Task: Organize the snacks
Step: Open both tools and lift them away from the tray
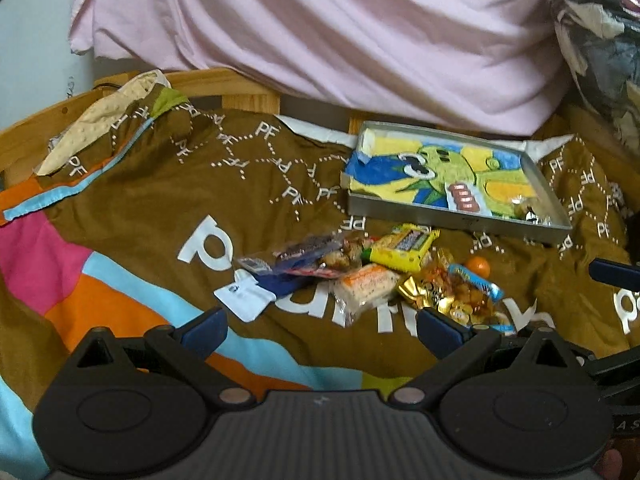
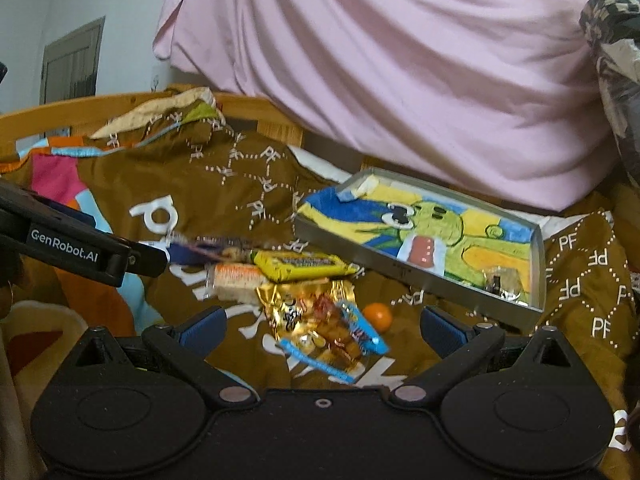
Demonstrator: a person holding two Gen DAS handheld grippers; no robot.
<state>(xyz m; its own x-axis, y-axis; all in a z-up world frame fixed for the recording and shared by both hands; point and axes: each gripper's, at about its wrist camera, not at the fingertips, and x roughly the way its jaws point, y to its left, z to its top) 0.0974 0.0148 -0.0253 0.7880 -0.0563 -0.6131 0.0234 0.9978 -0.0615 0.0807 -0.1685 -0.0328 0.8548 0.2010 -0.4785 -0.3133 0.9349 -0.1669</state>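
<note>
Both the left gripper (image 1: 320,330) and right gripper (image 2: 322,330) hover with jaws wide, holding nothing, above the snack pile (image 1: 384,276) on the brown blanket (image 1: 160,200), near the tin tray (image 1: 460,216).

Lighting: soft, even indoor light with a mild pink-warm cast, weak shadows in the folds of the pink sheet (image 1: 320,40), no strong glare. Quality: fisheye bending with dark vignetted corners in both views; snack pile (image 2: 304,296) slightly motion-blurred, print on wrappers unreadable.
</note>
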